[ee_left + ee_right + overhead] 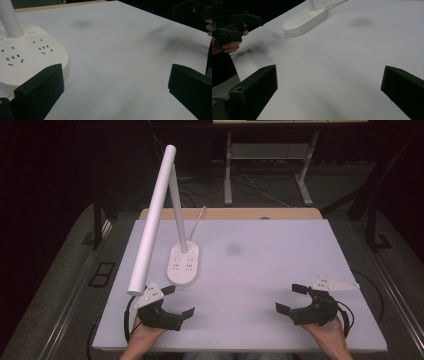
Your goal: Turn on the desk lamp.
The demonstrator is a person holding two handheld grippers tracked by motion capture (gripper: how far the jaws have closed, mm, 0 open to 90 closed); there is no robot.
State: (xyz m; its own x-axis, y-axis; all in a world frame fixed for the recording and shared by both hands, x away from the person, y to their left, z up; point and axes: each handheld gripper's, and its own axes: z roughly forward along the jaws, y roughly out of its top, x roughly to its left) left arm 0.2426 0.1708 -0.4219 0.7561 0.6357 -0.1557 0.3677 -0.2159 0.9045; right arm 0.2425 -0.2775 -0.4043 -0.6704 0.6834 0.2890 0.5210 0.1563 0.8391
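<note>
A white desk lamp stands on the white table (260, 270), its oval base (183, 264) carrying power sockets and its long tube arm (152, 217) slanting down toward the near left. My left gripper (179, 301) rests at the near left, just in front of the base, open with nothing between its jaws. In the left gripper view the lamp base (27, 60) sits right behind the left jaw. My right gripper (291, 298) lies at the near right, open and empty. The right gripper view shows the lamp base (305, 20) far off and the other hand (230, 45).
The lamp's white cable (196, 220) runs off the table's far edge. A faint dark smudge (233, 249) marks the tabletop's middle. Beyond the table stand a desk frame (270, 165) and floor cables.
</note>
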